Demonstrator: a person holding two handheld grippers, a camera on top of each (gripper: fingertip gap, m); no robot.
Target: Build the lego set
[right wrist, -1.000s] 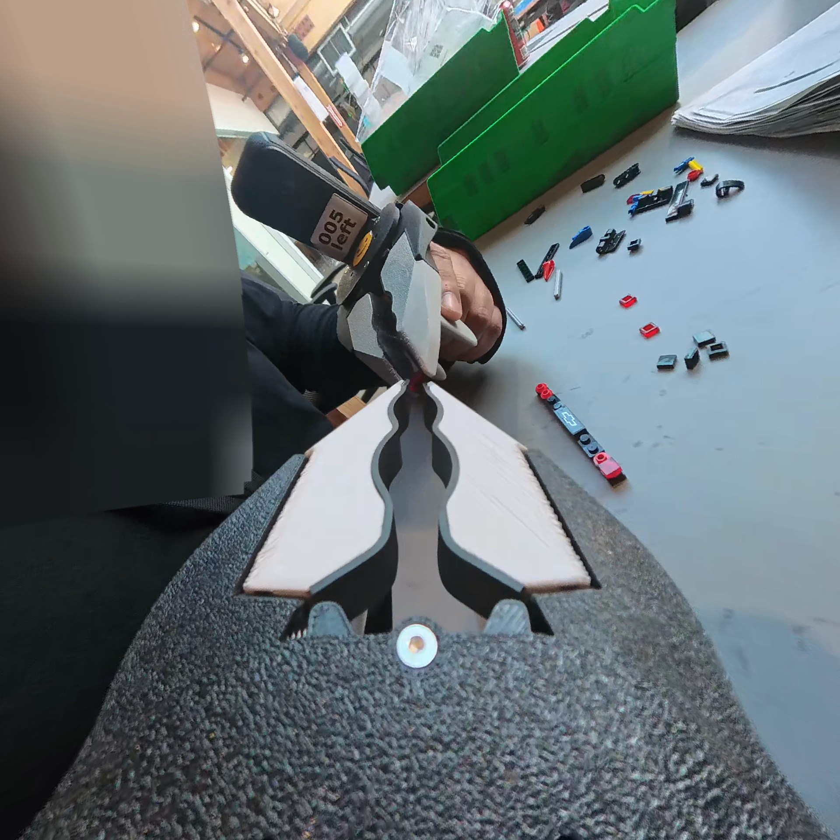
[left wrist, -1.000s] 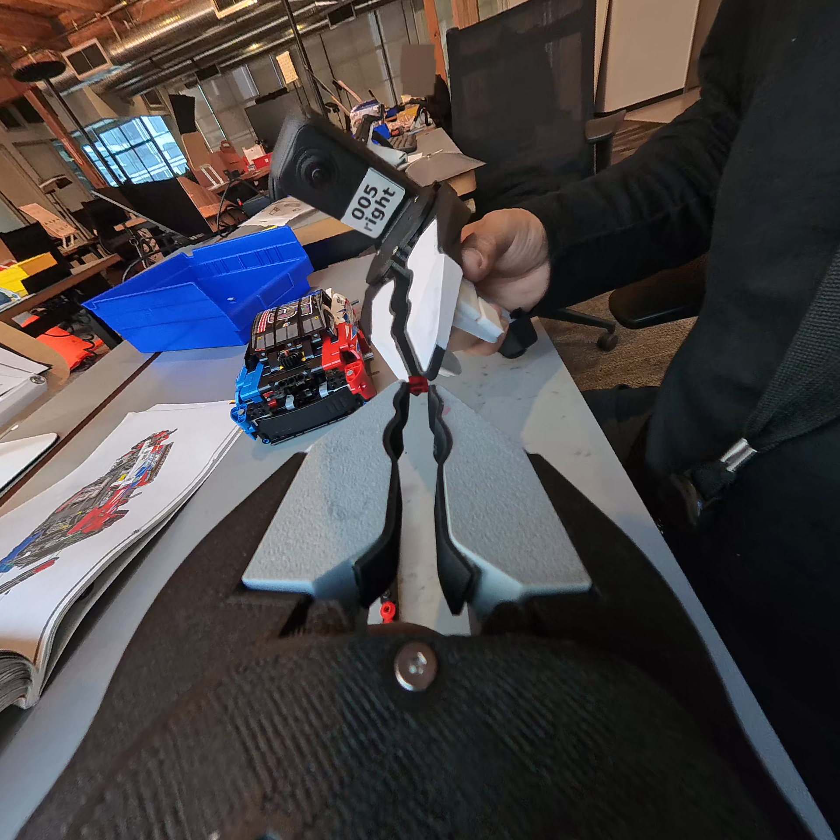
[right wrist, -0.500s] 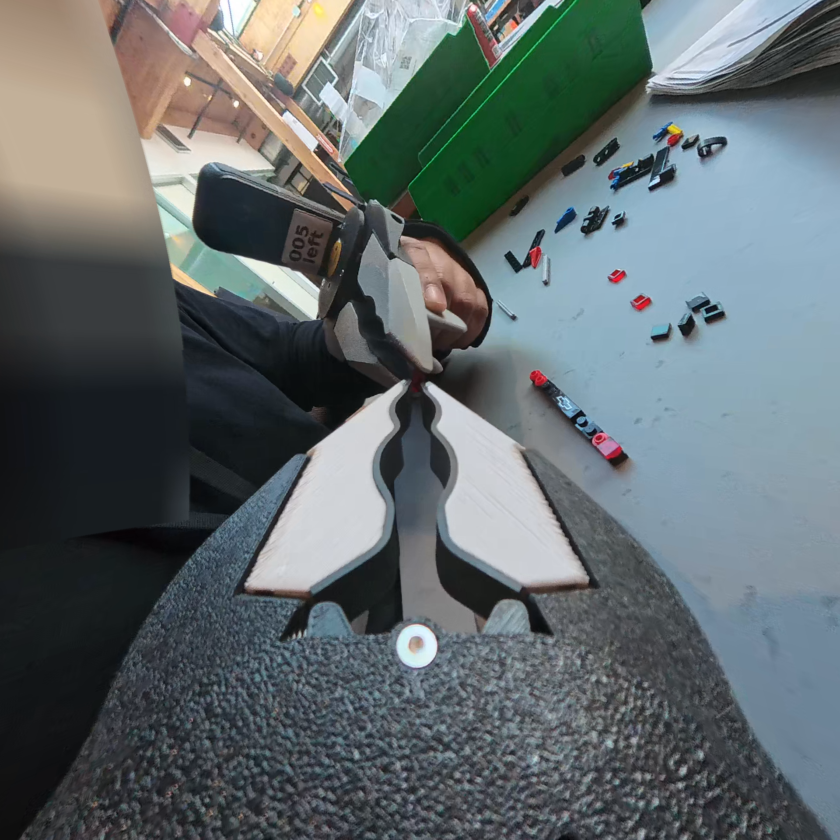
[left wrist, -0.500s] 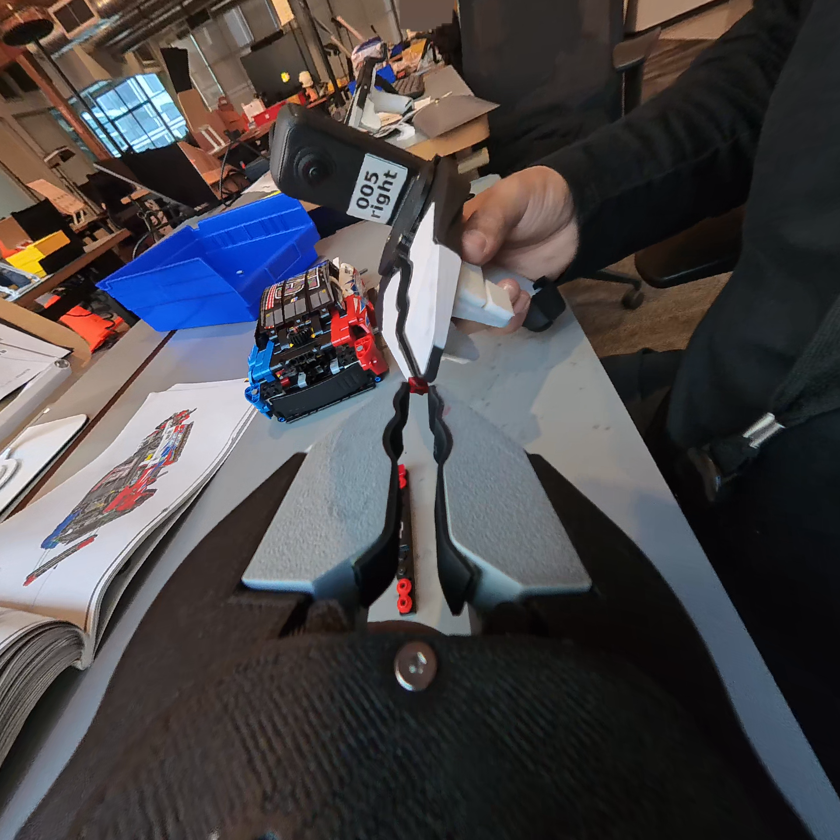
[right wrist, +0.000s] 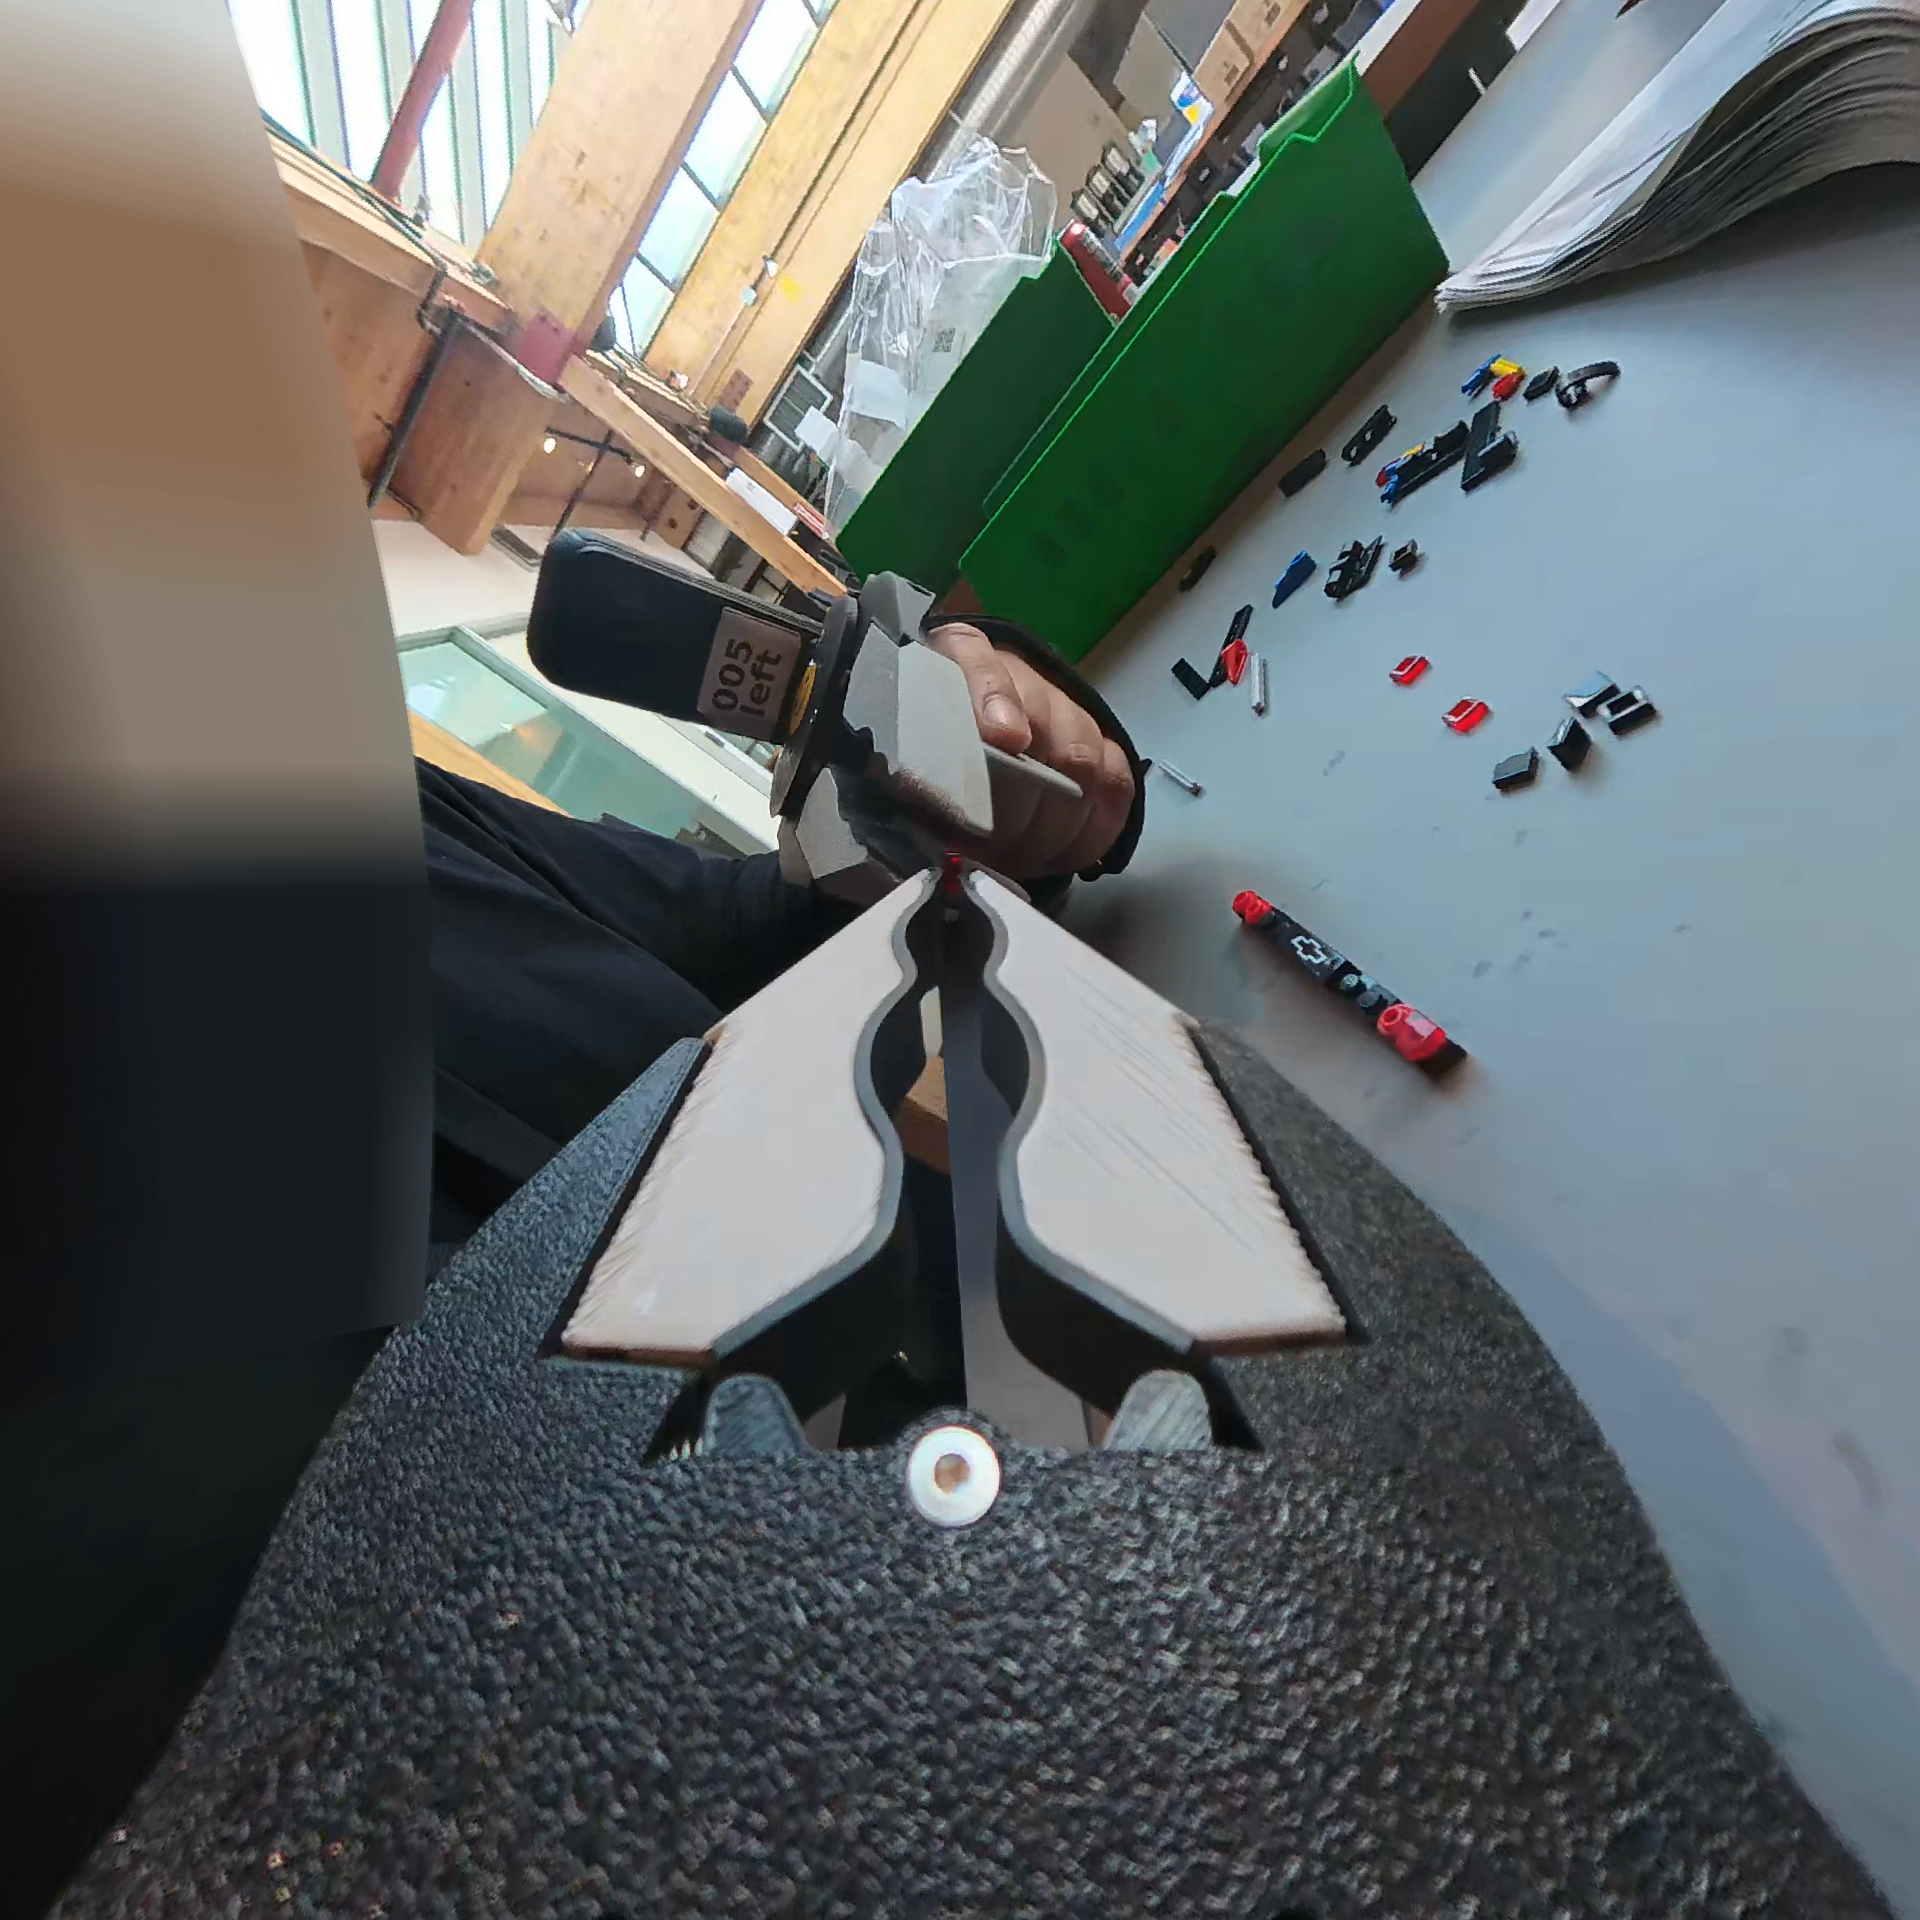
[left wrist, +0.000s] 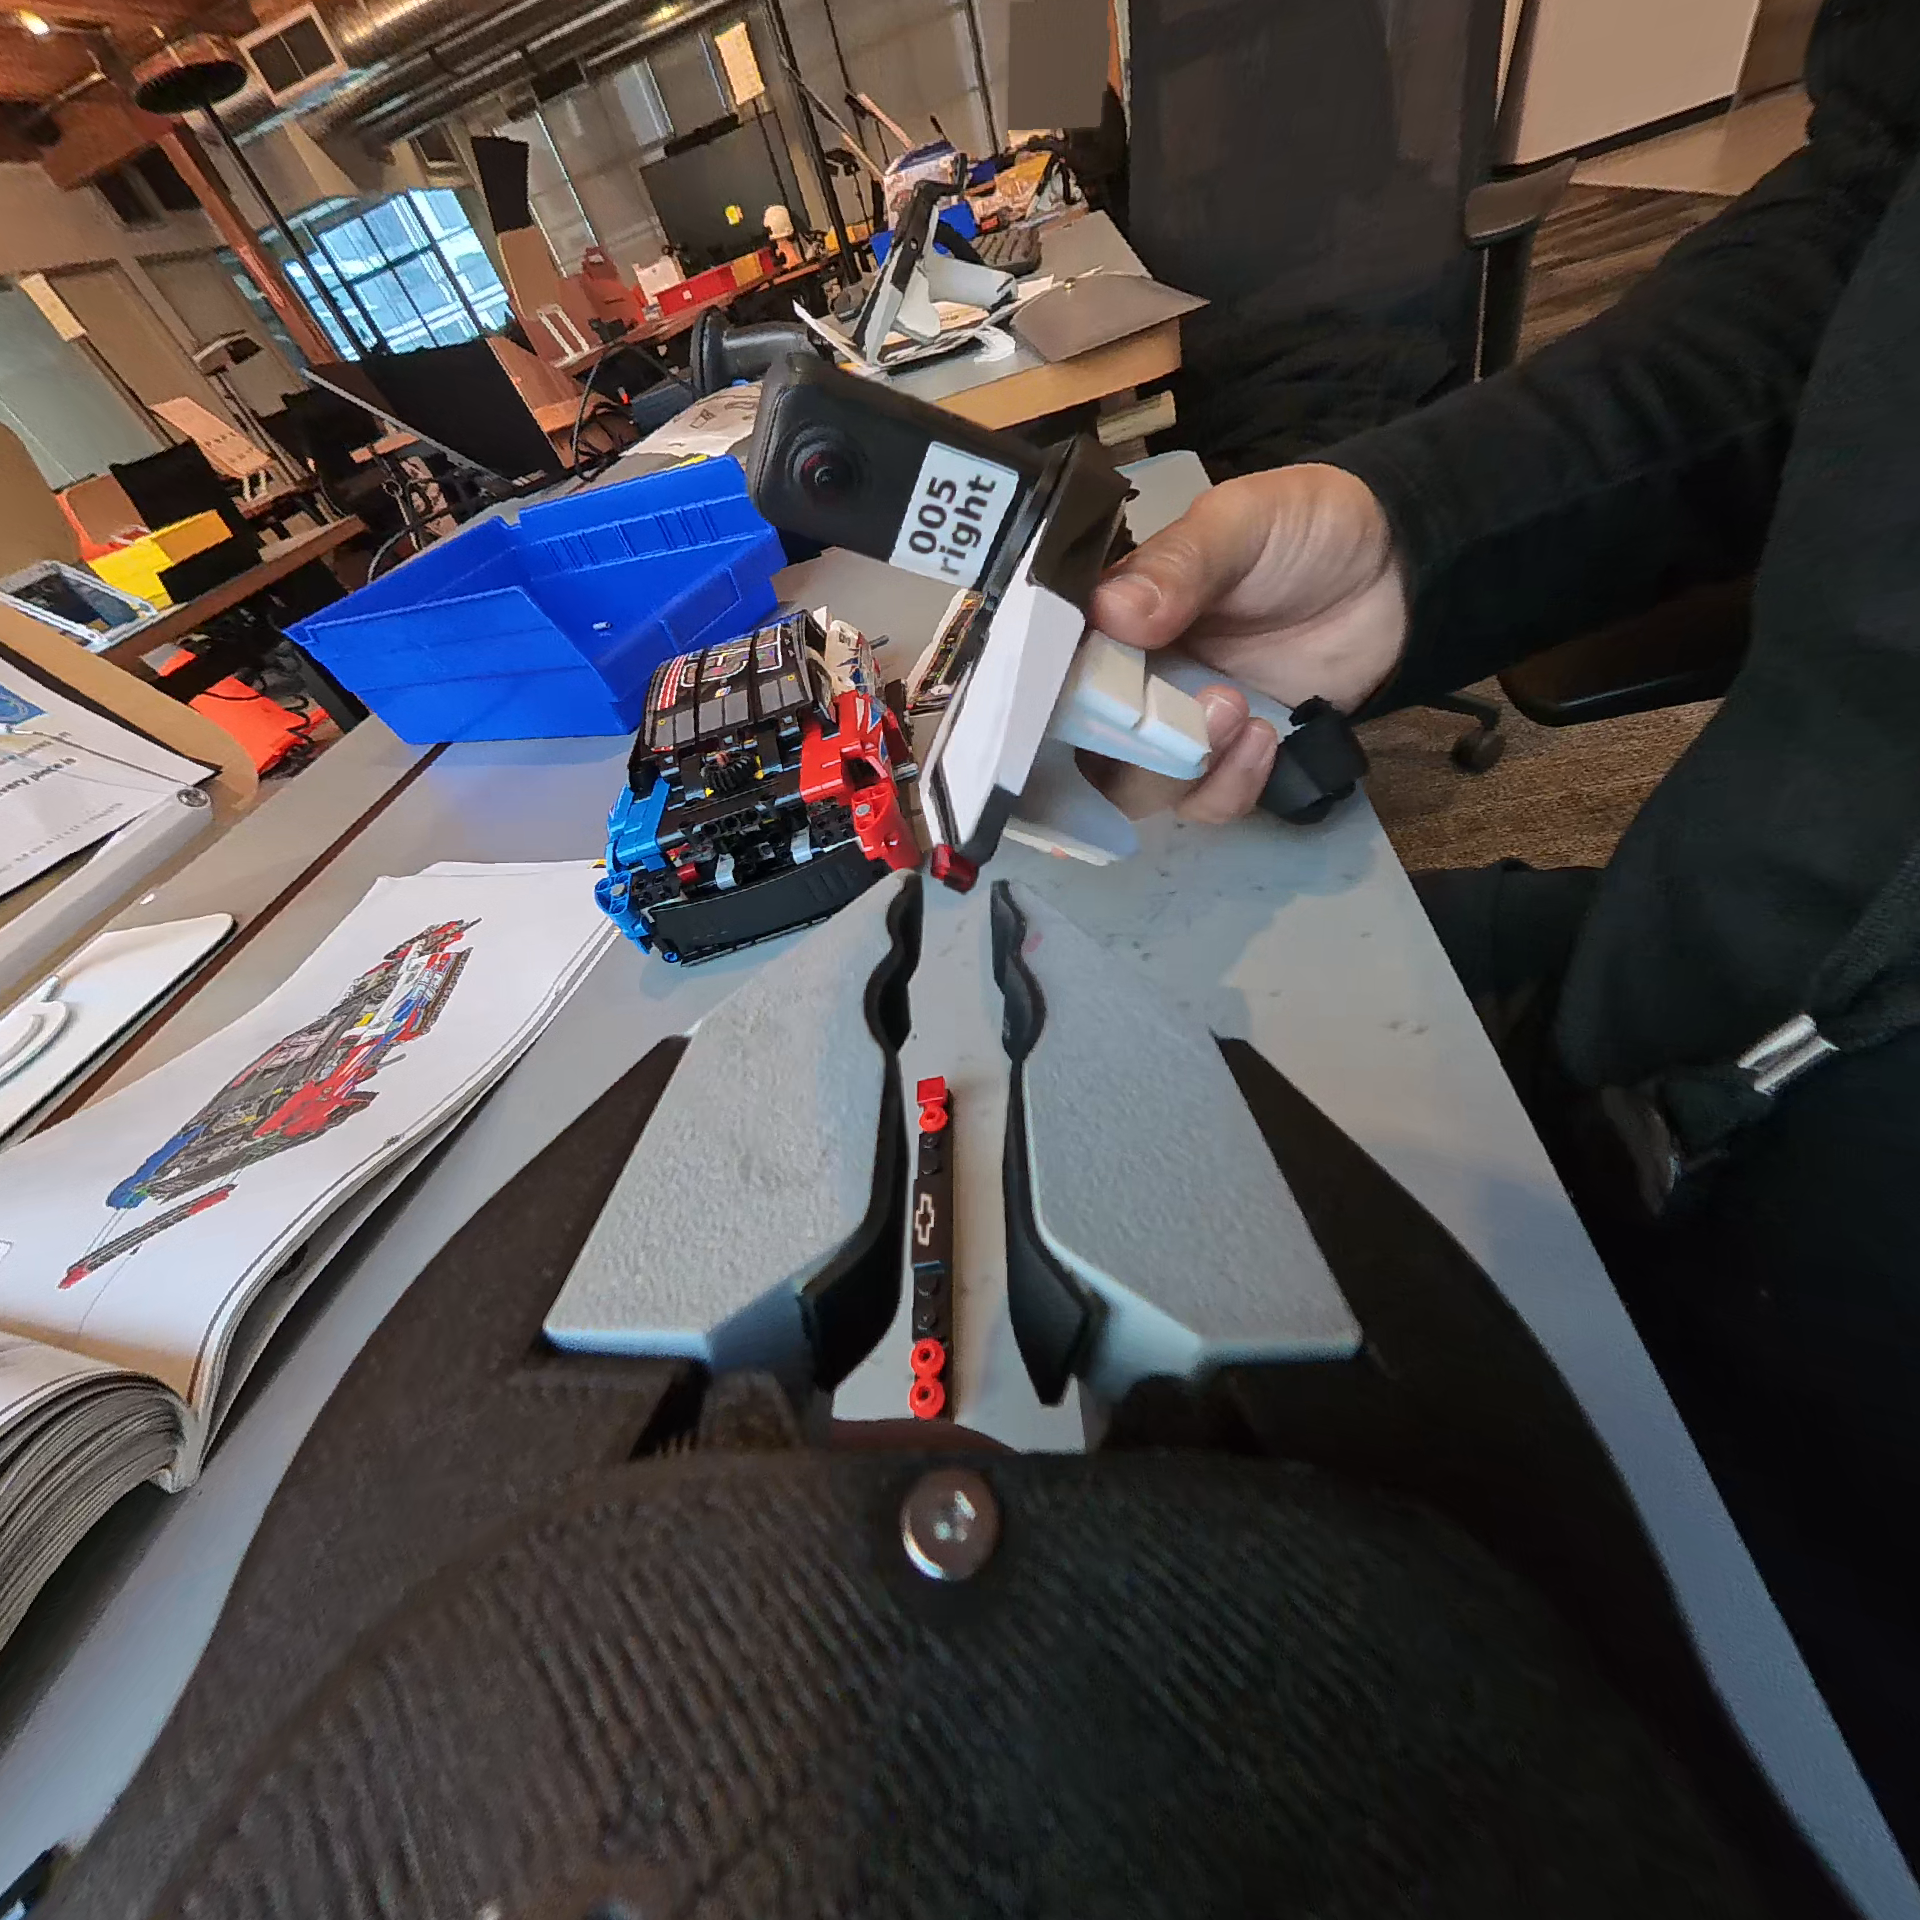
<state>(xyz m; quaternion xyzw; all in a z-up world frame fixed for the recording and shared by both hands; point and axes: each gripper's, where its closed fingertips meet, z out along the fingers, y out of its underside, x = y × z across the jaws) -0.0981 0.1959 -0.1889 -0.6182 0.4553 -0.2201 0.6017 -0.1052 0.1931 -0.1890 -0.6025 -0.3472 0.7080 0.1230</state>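
Observation:
My right gripper (right wrist: 951, 891) is shut on a small red lego piece (right wrist: 951, 864), which it holds in the air. In the left wrist view the same piece (left wrist: 948, 864) sits at the right gripper's tip, just above my left gripper (left wrist: 951, 902). The left jaws stand slightly apart and hold nothing. A black lego strip with red ends (left wrist: 928, 1226) lies on the grey table (left wrist: 1299, 987) below the left fingers. It also shows in the right wrist view (right wrist: 1340, 977). The partly built red, blue and black lego car (left wrist: 758, 790) stands just beyond, to the left.
An open instruction book (left wrist: 291, 1091) lies at the left, and a blue bin (left wrist: 540, 623) sits behind the car. Several loose lego pieces (right wrist: 1455, 717) are scattered before two green bins (right wrist: 1195, 416). The table edge and a person's dark sleeve (left wrist: 1610, 468) are on the right. Left and right tips are no more than a few centimetres apart.
Both grippers were pinching the red piece tip to tip. My left jaws have opened and let go, and the right gripper keeps the piece. The left view has tilted down, showing the black strip.

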